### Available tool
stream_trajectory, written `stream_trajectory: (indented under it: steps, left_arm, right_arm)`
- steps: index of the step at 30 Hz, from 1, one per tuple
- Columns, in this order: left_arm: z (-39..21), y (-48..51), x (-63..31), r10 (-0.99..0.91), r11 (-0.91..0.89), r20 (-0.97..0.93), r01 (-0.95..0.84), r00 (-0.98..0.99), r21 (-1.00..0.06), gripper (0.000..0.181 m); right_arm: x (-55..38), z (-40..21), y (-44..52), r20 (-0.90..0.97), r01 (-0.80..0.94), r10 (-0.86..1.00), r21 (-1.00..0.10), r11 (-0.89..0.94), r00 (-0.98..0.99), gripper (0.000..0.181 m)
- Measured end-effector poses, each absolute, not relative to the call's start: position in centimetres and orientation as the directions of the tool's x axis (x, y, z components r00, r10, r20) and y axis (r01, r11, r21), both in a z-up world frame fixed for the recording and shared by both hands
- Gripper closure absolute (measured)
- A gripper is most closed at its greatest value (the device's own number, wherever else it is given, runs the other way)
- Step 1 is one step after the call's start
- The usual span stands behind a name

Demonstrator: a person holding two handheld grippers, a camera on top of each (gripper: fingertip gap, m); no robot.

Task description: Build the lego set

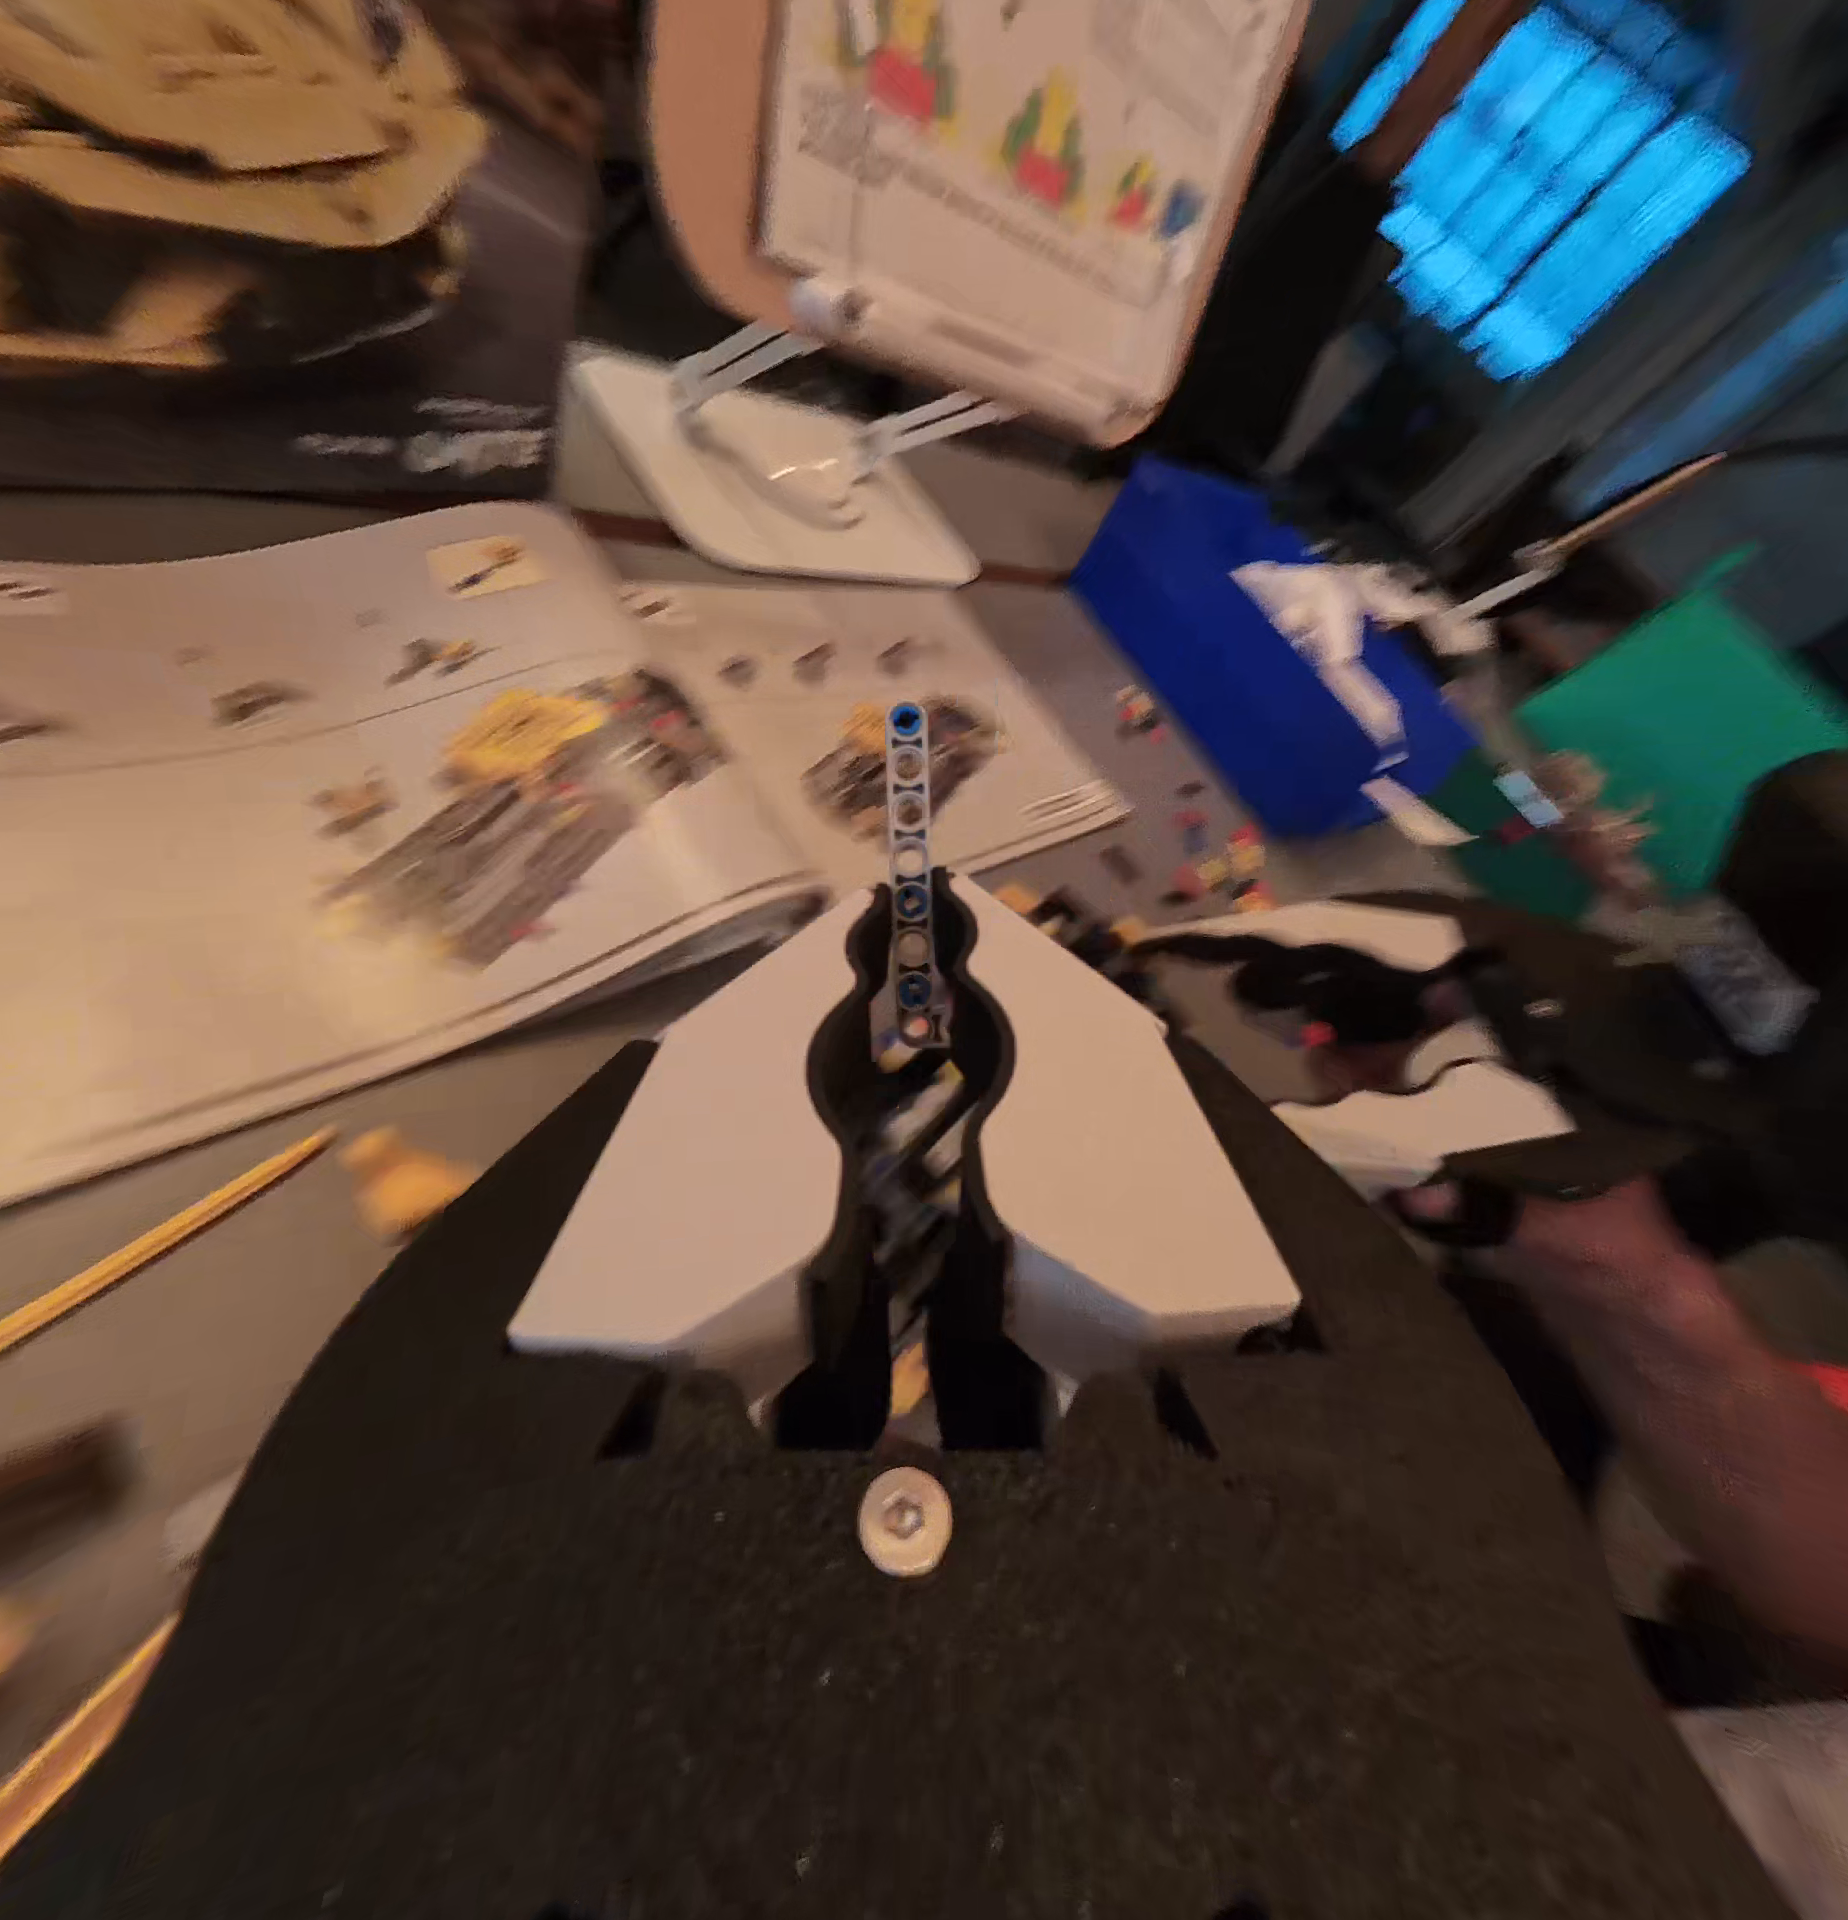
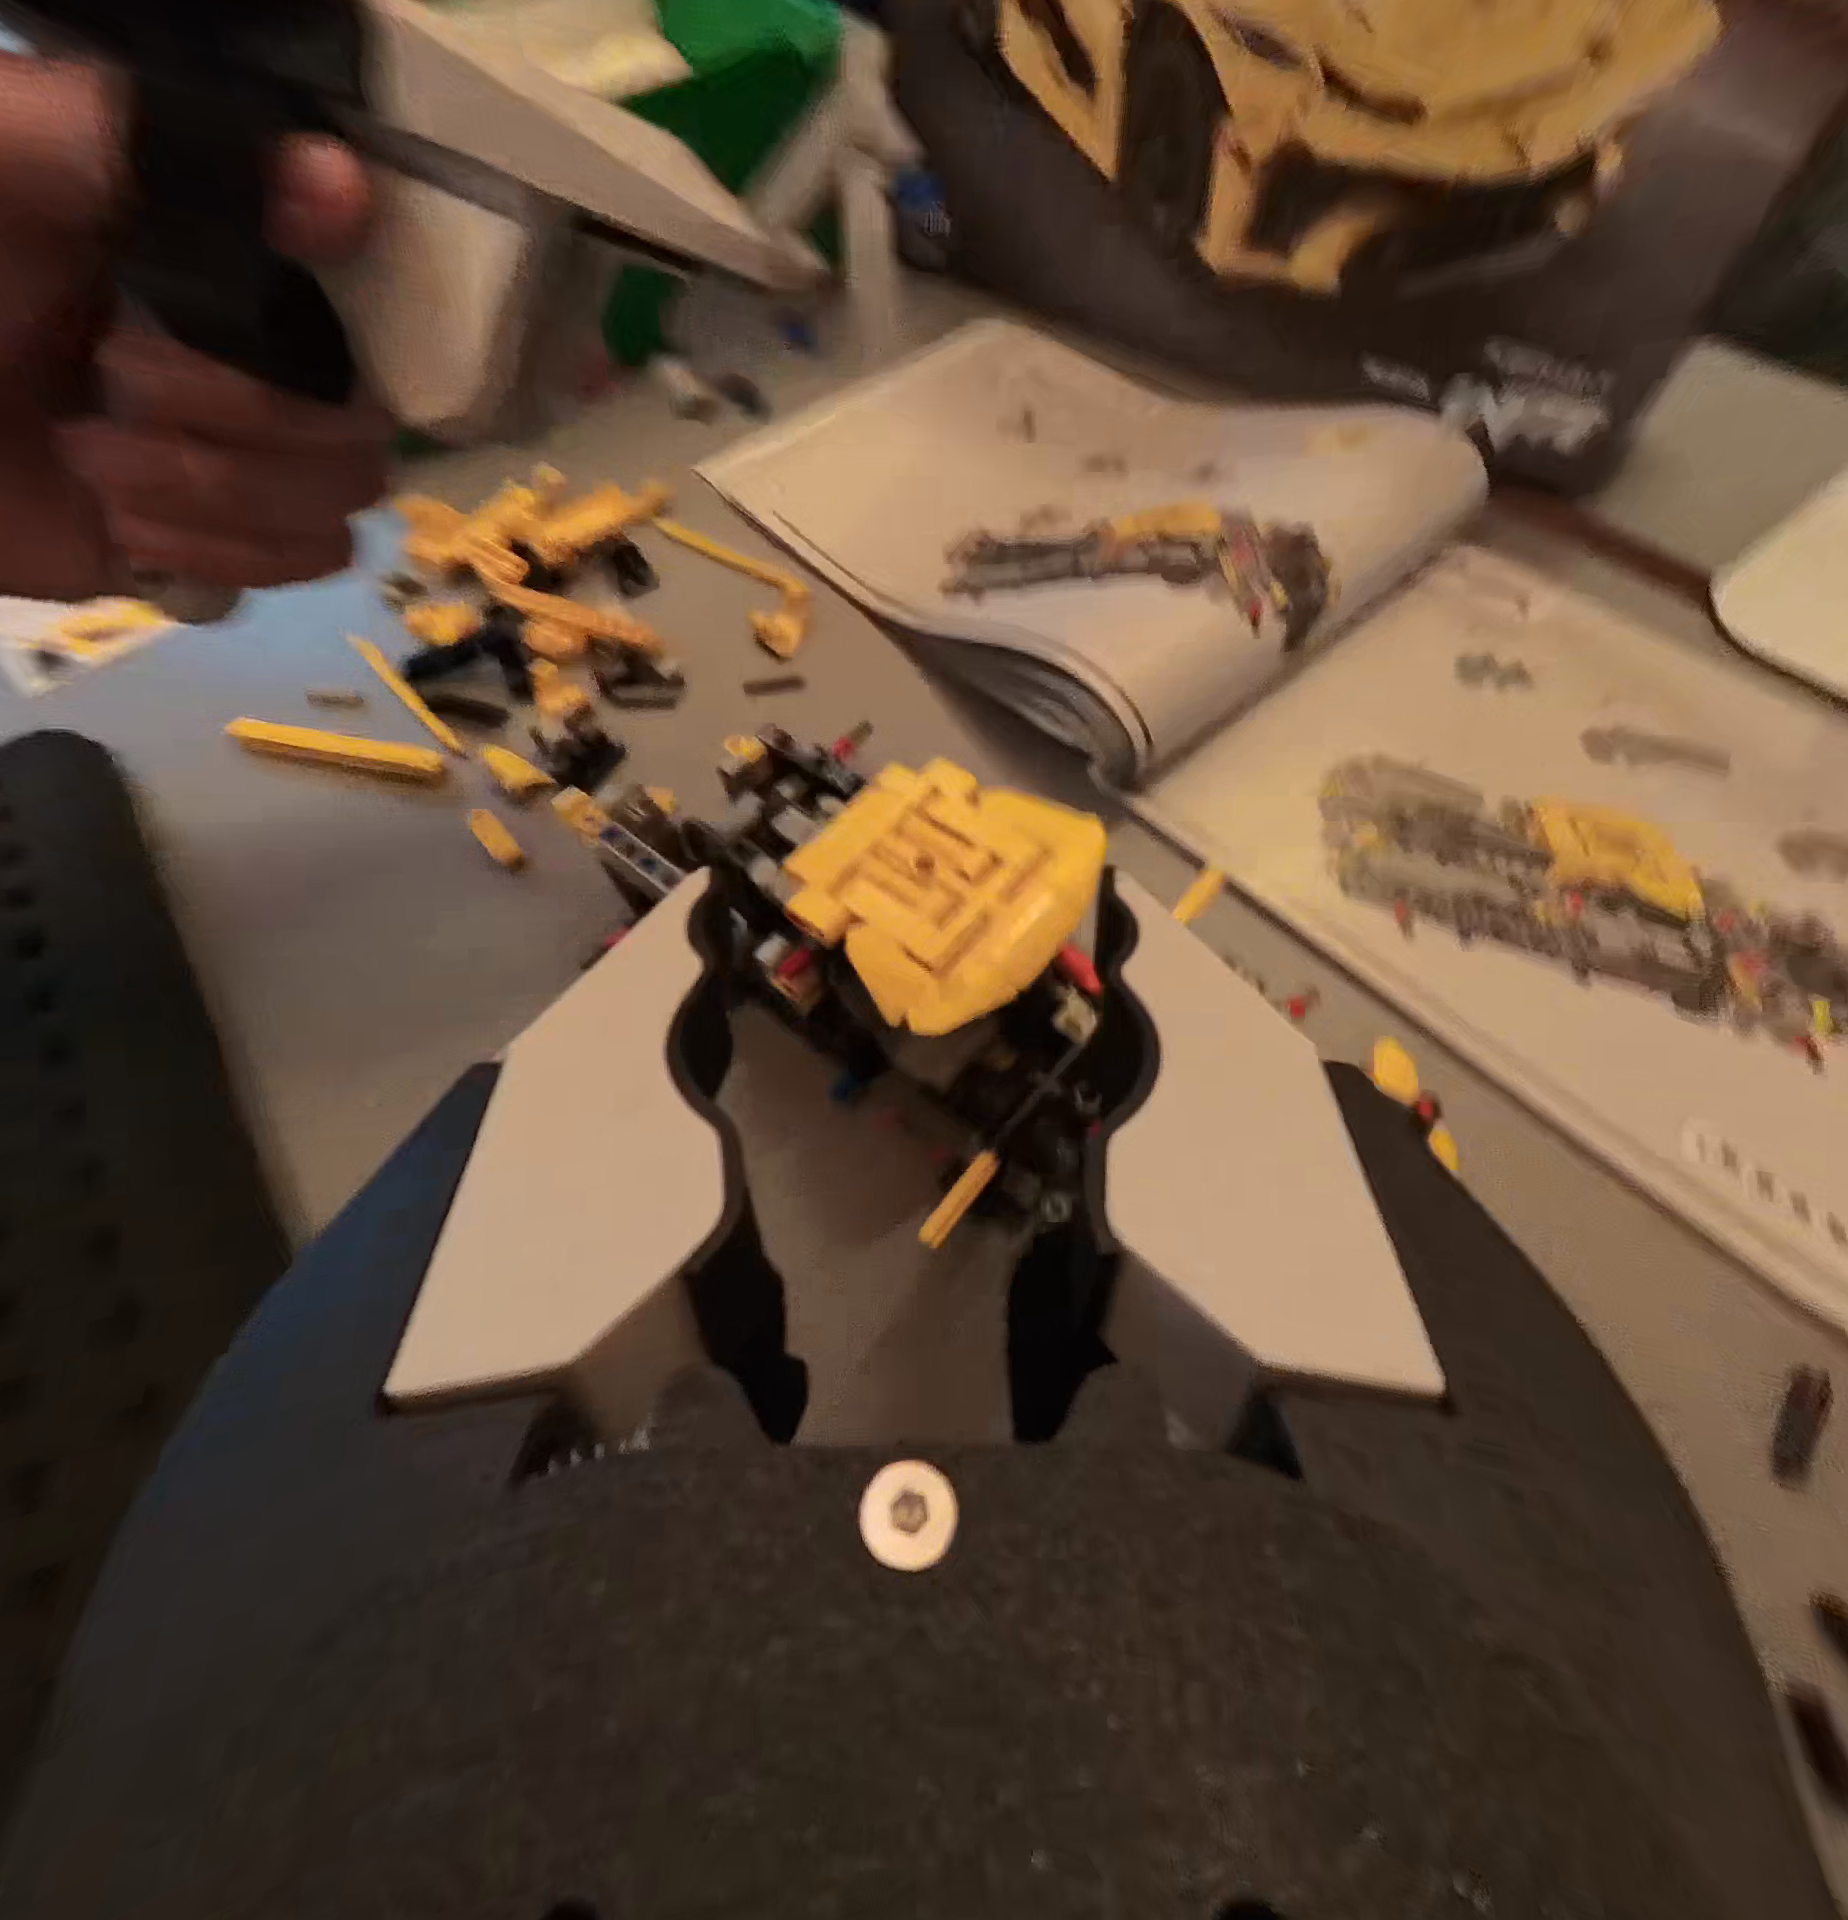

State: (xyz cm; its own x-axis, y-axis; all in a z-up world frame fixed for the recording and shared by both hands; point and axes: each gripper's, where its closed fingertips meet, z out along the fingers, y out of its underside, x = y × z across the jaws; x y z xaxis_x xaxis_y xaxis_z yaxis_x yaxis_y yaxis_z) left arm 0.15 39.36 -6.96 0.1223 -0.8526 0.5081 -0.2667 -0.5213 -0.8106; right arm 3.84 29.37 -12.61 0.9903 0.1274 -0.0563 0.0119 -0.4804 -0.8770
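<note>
I am pinching the grey beam (image 1: 907, 883) in my left fingers (image 1: 826, 1039), right fingers (image 2: 608, 1091) gripping the yellow assembly (image 2: 941, 894) for joining.

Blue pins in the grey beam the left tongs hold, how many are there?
3: one at the beam's far tip, two lower between the left tongs. More may be hidden.
</note>
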Motion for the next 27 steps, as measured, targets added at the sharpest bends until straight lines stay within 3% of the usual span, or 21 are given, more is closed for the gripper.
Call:
stream_trajectory:
  steps: [3, 11, 16, 21, 27]
  left_arm:
    - [-9.9, 40.4, -3.6, -0.885, -0.455, 0.382, -0.323, 0.266, -0.83, 0.174]
    - [-12.6, 36.6, -6.9, -0.861, -0.504, 0.438, -0.304, 0.26, -0.809, 0.174]
    - [-14.0, 36.2, -8.1, -0.883, -0.463, 0.388, -0.362, 0.264, -0.809, 0.174]
    - [-14.1, 36.5, -9.2, -0.877, -0.478, 0.411, -0.354, 0.249, -0.804, 0.174]
    - [-14.8, 36.4, -9.7, -0.878, -0.478, 0.419, -0.382, 0.231, -0.791, 0.174]
  right_arm:
    - [3.6, -15.0, 29.6, -0.067, -0.061, -0.008, -0.839, -0.54, 0.998, 0.076]
    - [4.3, -16.6, 32.0, 0.034, -0.097, -0.211, -0.809, -0.579, 0.977, 0.094]
    - [4.3, -17.2, 32.5, 0.049, -0.092, -0.207, -0.779, -0.62, 0.977, 0.101]
    - [3.2, -17.2, 31.0, 0.053, -0.036, -0.117, -0.76, -0.648, 0.992, 0.102]
    - [1.1, -17.2, 28.3, 0.005, 0.084, 0.121, -0.75, -0.656, 0.993, 0.101]
